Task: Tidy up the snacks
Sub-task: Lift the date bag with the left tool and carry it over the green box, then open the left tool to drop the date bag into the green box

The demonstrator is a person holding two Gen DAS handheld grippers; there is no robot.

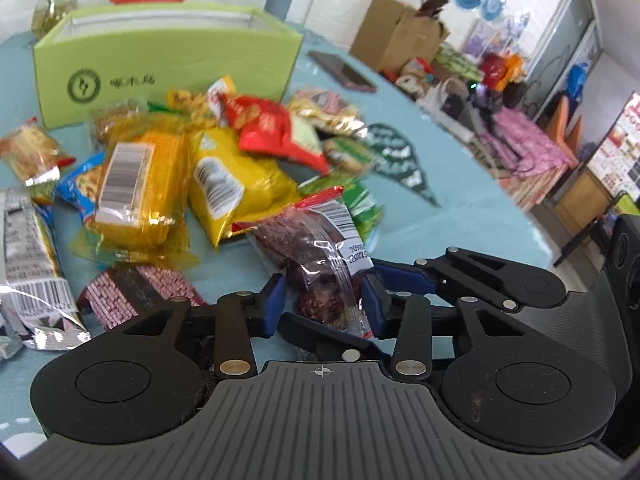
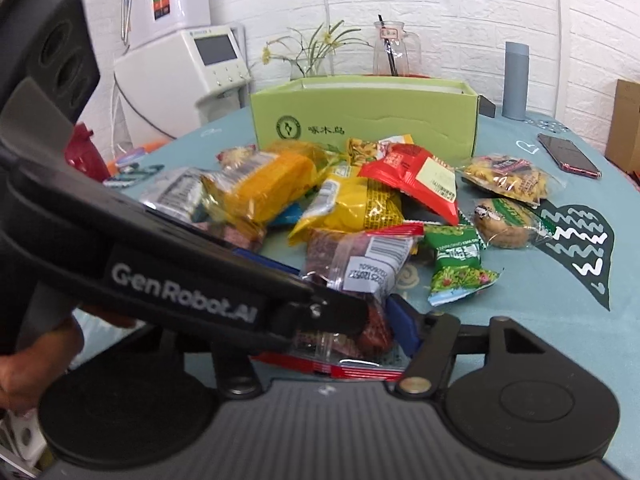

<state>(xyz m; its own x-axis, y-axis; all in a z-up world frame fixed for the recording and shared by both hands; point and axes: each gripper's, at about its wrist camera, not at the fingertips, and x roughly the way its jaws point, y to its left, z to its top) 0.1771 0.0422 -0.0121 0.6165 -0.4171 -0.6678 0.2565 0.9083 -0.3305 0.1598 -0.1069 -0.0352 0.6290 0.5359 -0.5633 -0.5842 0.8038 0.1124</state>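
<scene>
Red-sealed clear snack bag [image 1: 324, 264] — pinched by both left gripper [image 1: 325, 304] and right gripper [image 2: 384, 328], beside snack pile [image 1: 224, 168]

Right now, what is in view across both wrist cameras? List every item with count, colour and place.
Dark red snack bag: one, clear with red seal, between both grippers.
Snack pile: many packets, yellow, red, green, silver, mid-table.
Box: one, light green, open top, behind the pile.
Phone: one, dark, right of the box.
Bottle: one, grey, far edge.
Jug: one, clear glass, behind the box.
Table: one, teal cloth.
Left gripper: black, blue pads, clamping the bag.
Right gripper: black, at the bag's lower end; grip unclear.
</scene>
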